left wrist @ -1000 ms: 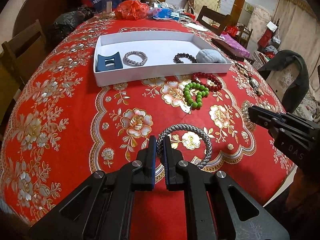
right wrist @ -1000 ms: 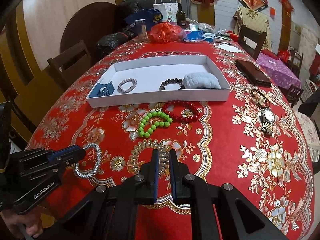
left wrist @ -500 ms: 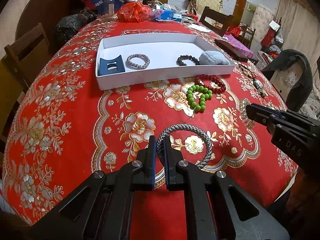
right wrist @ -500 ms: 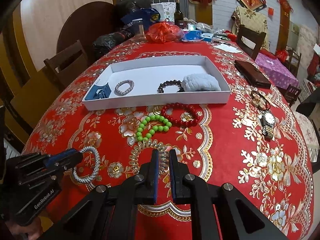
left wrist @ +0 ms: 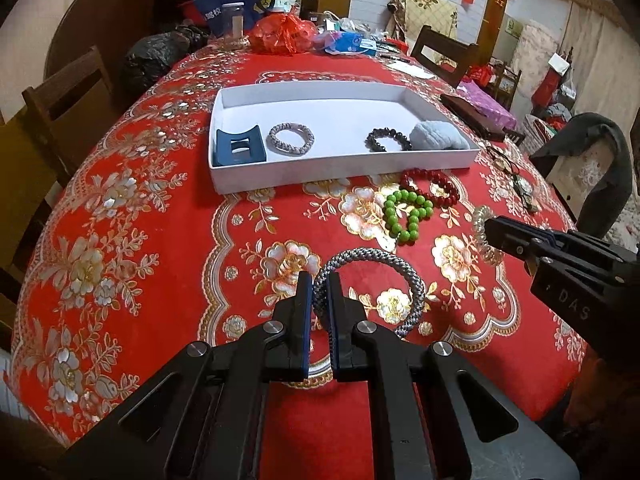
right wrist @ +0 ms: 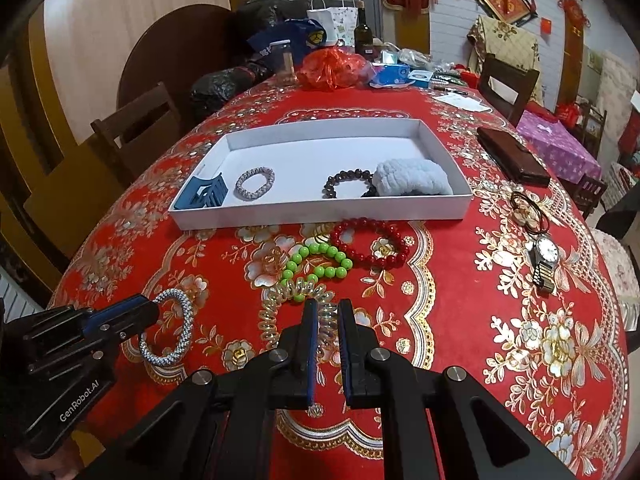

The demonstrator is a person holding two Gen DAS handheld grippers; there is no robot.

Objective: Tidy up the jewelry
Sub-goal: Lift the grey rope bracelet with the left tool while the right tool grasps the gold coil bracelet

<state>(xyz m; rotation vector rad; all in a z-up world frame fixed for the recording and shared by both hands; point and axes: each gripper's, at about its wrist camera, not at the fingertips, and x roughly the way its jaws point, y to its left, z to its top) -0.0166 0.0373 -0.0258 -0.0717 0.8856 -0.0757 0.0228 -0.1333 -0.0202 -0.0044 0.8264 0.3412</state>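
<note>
Pinching a braided grey rope bracelet, left hand-held gripper; right hand-held gripper clamped on clear coil hair-tie.

Left gripper clamped on grey braided bracelet — loop hangs out right of jaws, above red floral tablecloth. White tray beyond it. Inside tray, left to right: blue hair clip, pale braided bracelet, dark bead bracelet, light blue scrunchie. In front of tray's right end: red bead bracelet, touching green bead bracelet. Right gripper right of tray, lower — its tip over clear coil hair tie; jaws closed.
</note>
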